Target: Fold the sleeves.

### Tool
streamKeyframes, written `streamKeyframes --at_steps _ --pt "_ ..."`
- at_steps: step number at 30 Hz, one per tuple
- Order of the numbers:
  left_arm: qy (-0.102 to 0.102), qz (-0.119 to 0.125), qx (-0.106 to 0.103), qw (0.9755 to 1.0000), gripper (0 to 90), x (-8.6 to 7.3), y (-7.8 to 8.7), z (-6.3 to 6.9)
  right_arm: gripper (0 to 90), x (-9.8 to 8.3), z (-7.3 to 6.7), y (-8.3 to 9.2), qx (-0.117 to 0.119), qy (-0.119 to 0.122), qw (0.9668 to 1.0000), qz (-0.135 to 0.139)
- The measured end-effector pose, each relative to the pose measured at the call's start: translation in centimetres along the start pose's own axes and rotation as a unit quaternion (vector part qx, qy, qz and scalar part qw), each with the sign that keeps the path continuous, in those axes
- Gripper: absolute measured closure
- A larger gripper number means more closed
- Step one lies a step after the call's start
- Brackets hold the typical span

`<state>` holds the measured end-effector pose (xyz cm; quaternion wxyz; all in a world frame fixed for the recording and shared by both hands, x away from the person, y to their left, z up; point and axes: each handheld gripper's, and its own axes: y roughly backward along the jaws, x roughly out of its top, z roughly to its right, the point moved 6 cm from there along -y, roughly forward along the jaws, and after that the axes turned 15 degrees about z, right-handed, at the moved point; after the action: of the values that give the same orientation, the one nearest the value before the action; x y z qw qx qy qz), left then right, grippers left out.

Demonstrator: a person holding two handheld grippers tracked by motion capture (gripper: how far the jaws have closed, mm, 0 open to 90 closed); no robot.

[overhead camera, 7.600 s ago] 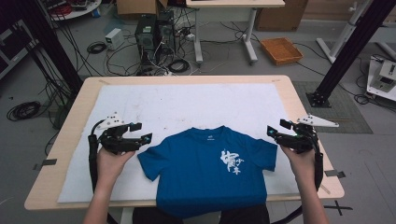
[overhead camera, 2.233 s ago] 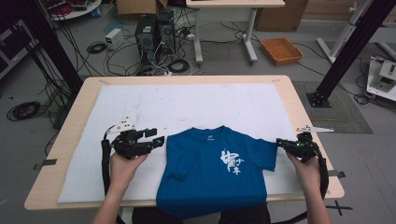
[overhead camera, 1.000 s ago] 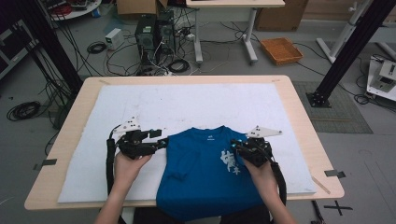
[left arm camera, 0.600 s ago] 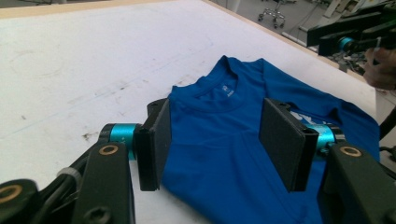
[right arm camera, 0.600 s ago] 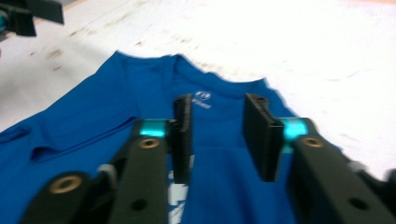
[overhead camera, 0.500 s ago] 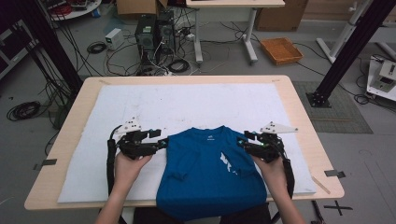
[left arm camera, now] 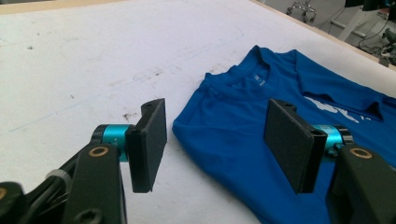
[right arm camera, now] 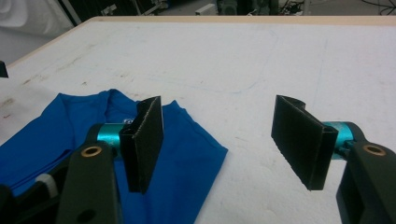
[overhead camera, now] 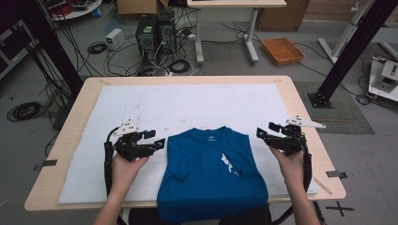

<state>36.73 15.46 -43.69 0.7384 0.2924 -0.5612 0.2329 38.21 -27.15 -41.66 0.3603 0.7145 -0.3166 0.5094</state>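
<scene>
The blue T-shirt (overhead camera: 211, 173) looked light and limp (sleeves folded in); both tongs (overhead camera: 157, 143) (overhead camera: 263, 133) gaped wide, best gripping its shoulders.

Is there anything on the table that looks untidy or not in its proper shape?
Yes. The blue T-shirt is not lying flat: both sleeves are folded inward over the body, and the right fold partly covers the white print. Its hem hangs over the near edge of the table. Nothing looks spilled or damaged.
</scene>
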Motion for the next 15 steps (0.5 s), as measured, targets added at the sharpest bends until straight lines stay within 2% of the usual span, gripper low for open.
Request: streamKeyframes --at_steps 5,15 --pt "-0.008 -0.002 0.000 1.0000 39.4 -0.07 0.05 0.14 32.5 0.32 0.39 0.12 -0.005 -0.003 1.0000 0.004" --pt "-0.010 0.001 -0.003 0.9999 39.4 0.09 0.06 0.30 32.3 -0.01 0.30 0.12 -0.003 0.004 1.0000 -0.003"
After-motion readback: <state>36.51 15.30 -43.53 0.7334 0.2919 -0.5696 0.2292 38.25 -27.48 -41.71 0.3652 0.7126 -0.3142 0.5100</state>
